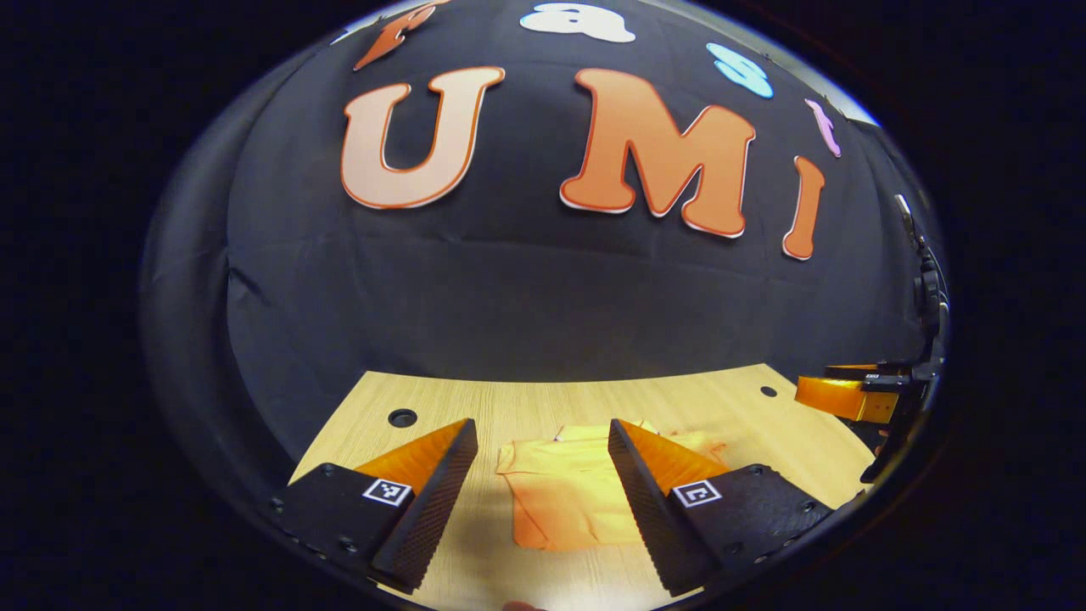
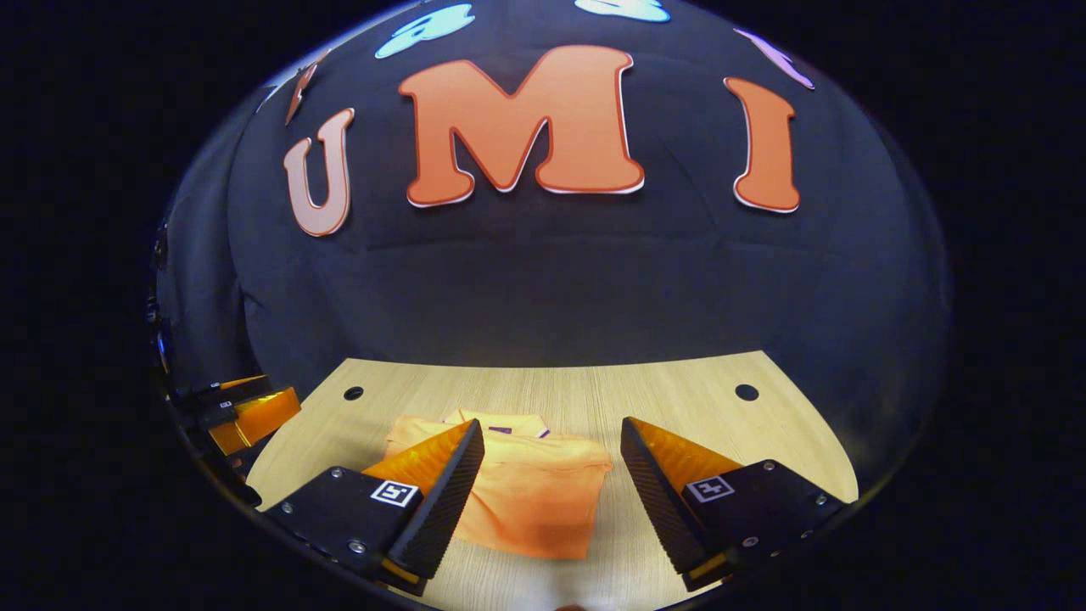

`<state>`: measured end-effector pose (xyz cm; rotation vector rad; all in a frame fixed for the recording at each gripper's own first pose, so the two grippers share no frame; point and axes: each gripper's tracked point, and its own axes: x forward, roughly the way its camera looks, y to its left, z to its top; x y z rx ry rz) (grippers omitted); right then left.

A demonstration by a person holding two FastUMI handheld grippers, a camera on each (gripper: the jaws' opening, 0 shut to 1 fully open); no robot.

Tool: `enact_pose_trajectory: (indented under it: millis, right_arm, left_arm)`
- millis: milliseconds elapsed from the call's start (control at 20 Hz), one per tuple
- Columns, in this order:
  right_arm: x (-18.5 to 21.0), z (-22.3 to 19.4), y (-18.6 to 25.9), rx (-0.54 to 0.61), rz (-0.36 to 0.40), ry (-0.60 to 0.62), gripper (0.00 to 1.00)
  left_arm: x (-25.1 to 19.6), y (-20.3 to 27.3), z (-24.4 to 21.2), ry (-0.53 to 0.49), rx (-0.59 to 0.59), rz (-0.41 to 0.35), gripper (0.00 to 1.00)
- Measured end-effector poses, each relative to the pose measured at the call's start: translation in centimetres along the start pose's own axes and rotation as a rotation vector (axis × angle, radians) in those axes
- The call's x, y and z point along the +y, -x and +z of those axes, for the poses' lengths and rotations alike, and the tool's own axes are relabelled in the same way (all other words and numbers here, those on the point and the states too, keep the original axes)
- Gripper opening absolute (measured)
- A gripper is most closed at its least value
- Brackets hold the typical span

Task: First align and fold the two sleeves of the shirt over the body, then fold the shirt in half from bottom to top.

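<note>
Left gripper view shows the orange shirt (image 1: 568, 501) lying compact mid-tabletop (image 1: 721, 399), collar toward the far edge; left tongs (image 1: 543, 501) and right tongs (image 2: 551, 501) hover above it, gaping, empty.

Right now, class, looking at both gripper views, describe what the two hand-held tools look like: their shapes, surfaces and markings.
Each tool has two wedge-shaped fingers tapering forward, with ridged, textured inner faces. Each finger sits on a black block fixed with small screws and carrying a square black-and-white marker tag. This holds for the left tool and the right tool. At the right edge of the left gripper view, the right tool appears again farther off, showing dark framework behind it.
</note>
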<state>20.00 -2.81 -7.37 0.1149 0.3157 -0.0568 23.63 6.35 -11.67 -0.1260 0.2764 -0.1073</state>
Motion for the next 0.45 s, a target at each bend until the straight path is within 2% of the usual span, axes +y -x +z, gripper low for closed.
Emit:
enact_pose_trajectory:
  millis: [150,450]
  right_arm:
    - [-0.4,-0.1,2.9,-0.041,0.008,-0.014,0.99]
    - [-0.9,-1.1,7.9,-0.095,-0.001,-0.048,0.99]
  left_arm:
    - [-1.7,4.1,0.7,0.008,-0.039,-0.008,0.95]
    - [-3.9,8.7,0.2,0.013,-0.073,-0.025,0.96]
